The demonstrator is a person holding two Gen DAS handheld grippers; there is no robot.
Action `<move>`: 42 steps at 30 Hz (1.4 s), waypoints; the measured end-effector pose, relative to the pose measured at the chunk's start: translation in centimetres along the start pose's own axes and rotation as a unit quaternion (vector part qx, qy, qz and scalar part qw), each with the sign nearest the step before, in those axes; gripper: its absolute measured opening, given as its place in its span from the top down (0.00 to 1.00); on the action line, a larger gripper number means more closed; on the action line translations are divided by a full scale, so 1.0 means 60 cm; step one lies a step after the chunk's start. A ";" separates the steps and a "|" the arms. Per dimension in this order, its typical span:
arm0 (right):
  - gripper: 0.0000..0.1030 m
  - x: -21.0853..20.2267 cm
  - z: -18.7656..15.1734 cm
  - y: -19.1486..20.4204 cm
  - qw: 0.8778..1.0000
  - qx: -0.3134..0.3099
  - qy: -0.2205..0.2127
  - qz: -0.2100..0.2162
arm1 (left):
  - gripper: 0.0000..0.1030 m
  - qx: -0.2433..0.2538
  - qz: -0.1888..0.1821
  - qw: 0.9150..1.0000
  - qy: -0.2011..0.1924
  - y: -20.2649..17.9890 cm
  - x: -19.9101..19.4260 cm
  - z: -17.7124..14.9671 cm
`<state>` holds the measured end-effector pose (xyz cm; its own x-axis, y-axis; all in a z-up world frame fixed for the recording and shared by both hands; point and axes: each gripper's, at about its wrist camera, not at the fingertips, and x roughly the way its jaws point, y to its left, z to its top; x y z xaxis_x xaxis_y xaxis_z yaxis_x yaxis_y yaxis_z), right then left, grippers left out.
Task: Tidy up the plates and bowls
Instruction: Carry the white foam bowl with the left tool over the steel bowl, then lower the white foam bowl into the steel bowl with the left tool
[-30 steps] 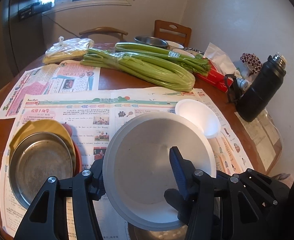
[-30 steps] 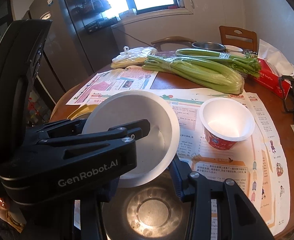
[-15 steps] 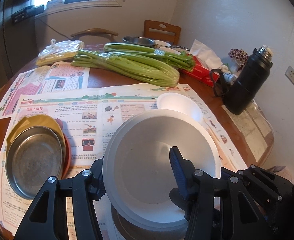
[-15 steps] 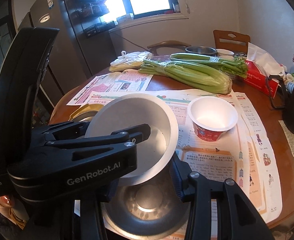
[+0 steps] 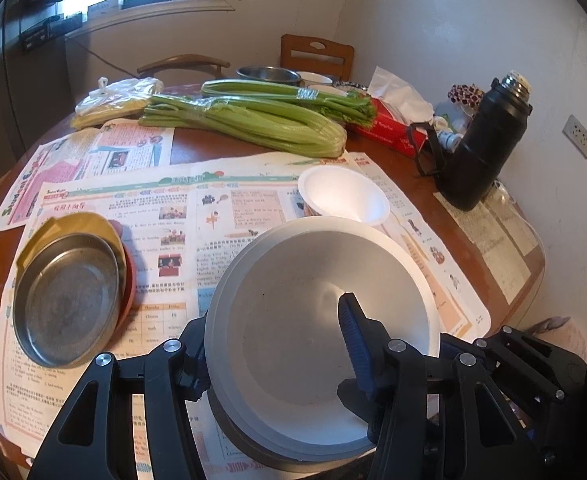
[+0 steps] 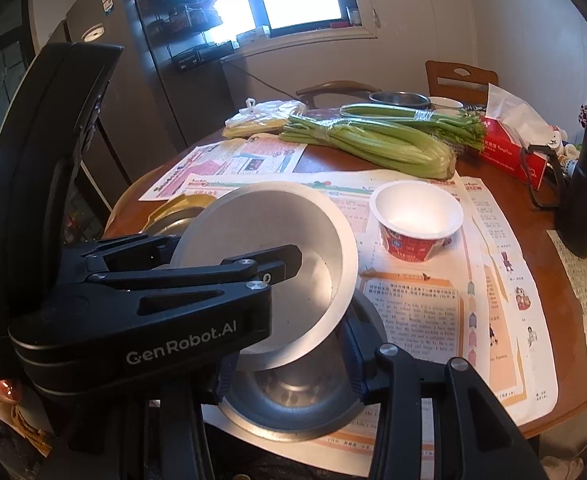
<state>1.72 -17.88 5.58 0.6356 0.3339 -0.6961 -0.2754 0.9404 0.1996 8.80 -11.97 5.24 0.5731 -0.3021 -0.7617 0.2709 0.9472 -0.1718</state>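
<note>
Two bowls gripped: left fingers (image 5: 271, 354) white bowl (image 5: 317, 320) | right fingers (image 6: 289, 364) steel bowl (image 6: 293, 400) | cup (image 6: 415, 220) beside

My tongs (image 5: 277, 360) are black with blue pads, my bowl (image 5: 313, 328) white, the cup (image 6: 415, 220) red outside, the celery (image 5: 253, 124) green, the flask (image 5: 485, 144) black.

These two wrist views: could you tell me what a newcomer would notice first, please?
The big white bowl fills the foreground, clamped at its rim by the left gripper and tilted over a steel bowl that the right gripper holds. Behind lie celery and a black flask at the right.
</note>
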 end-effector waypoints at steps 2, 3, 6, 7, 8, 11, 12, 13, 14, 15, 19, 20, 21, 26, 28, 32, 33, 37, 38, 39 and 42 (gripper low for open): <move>0.56 -0.001 -0.006 0.000 1.000 0.000 0.003 -0.003 | 0.46 0.001 -0.001 1.000 0.006 -0.003 0.003 -0.007; 0.56 -0.001 -0.010 -0.001 1.000 0.000 0.004 -0.003 | 0.46 0.000 -0.001 1.000 0.009 -0.004 0.004 -0.010; 0.56 -0.001 -0.021 -0.002 1.000 0.000 0.011 -0.003 | 0.46 0.000 -0.001 1.000 0.018 -0.005 0.009 -0.021; 0.56 -0.001 -0.024 -0.001 1.000 -0.001 0.013 -0.003 | 0.46 0.000 0.000 1.000 0.021 -0.005 0.011 -0.026; 0.56 0.000 -0.028 -0.001 1.000 -0.002 0.016 -0.002 | 0.46 0.000 -0.001 1.000 0.023 -0.005 0.013 -0.029; 0.56 0.006 -0.036 -0.001 1.000 -0.005 0.023 -0.002 | 0.46 -0.002 -0.001 1.000 0.031 -0.001 0.020 -0.038; 0.56 0.008 -0.038 -0.001 1.000 -0.005 0.025 -0.001 | 0.46 -0.003 -0.001 0.999 0.034 0.001 0.022 -0.038; 0.56 0.010 -0.040 0.000 1.000 -0.005 0.027 0.001 | 0.46 -0.005 -0.001 0.999 0.038 0.003 0.026 -0.041; 0.56 0.012 -0.041 0.000 1.000 -0.005 0.030 0.002 | 0.46 -0.006 0.000 0.999 0.040 0.003 0.028 -0.043; 0.56 0.016 -0.044 -0.001 0.999 -0.005 0.034 0.004 | 0.46 -0.007 0.000 0.999 0.043 0.005 0.031 -0.044; 0.56 0.027 -0.054 -0.002 0.999 -0.006 0.045 0.005 | 0.46 -0.004 0.003 0.999 0.054 0.004 0.044 -0.051; 0.56 0.031 -0.055 -0.003 0.999 -0.005 0.048 0.005 | 0.46 -0.003 0.005 0.998 0.056 0.004 0.046 -0.051; 0.56 0.033 -0.056 -0.004 0.999 -0.004 0.050 0.005 | 0.46 -0.003 0.006 0.998 0.057 0.005 0.049 -0.052; 0.56 0.037 -0.057 -0.006 0.999 -0.004 0.052 0.003 | 0.46 -0.005 0.007 0.998 0.065 0.006 0.061 -0.054; 0.56 0.040 -0.059 -0.008 0.999 -0.003 0.054 0.003 | 0.46 -0.005 0.010 0.998 0.067 0.006 0.064 -0.056; 0.56 0.047 -0.062 -0.011 0.998 0.000 0.057 0.004 | 0.46 -0.002 0.014 0.998 0.069 0.003 0.068 -0.059; 0.56 0.048 -0.062 -0.012 0.998 0.000 0.057 0.004 | 0.46 -0.002 0.015 0.998 0.069 0.003 0.069 -0.059; 0.56 0.053 -0.065 -0.013 0.998 0.000 0.059 0.003 | 0.46 -0.003 0.020 0.997 0.073 0.002 0.073 -0.061; 0.56 0.052 -0.065 -0.012 0.998 0.000 0.059 0.003 | 0.46 -0.003 0.020 0.997 0.073 0.002 0.072 -0.061; 0.56 0.053 -0.065 -0.012 0.998 0.000 0.059 0.002 | 0.46 -0.002 0.020 0.997 0.073 0.002 0.072 -0.062; 0.56 0.055 -0.067 -0.012 0.998 -0.001 0.058 0.000 | 0.46 -0.003 0.022 0.997 0.073 0.002 0.073 -0.063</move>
<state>1.09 -17.74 0.36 0.5477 0.3239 -0.7714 -0.2773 0.9402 0.1979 8.44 -12.80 -0.47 0.4651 -0.2426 -0.8514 0.2437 0.9596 -0.1404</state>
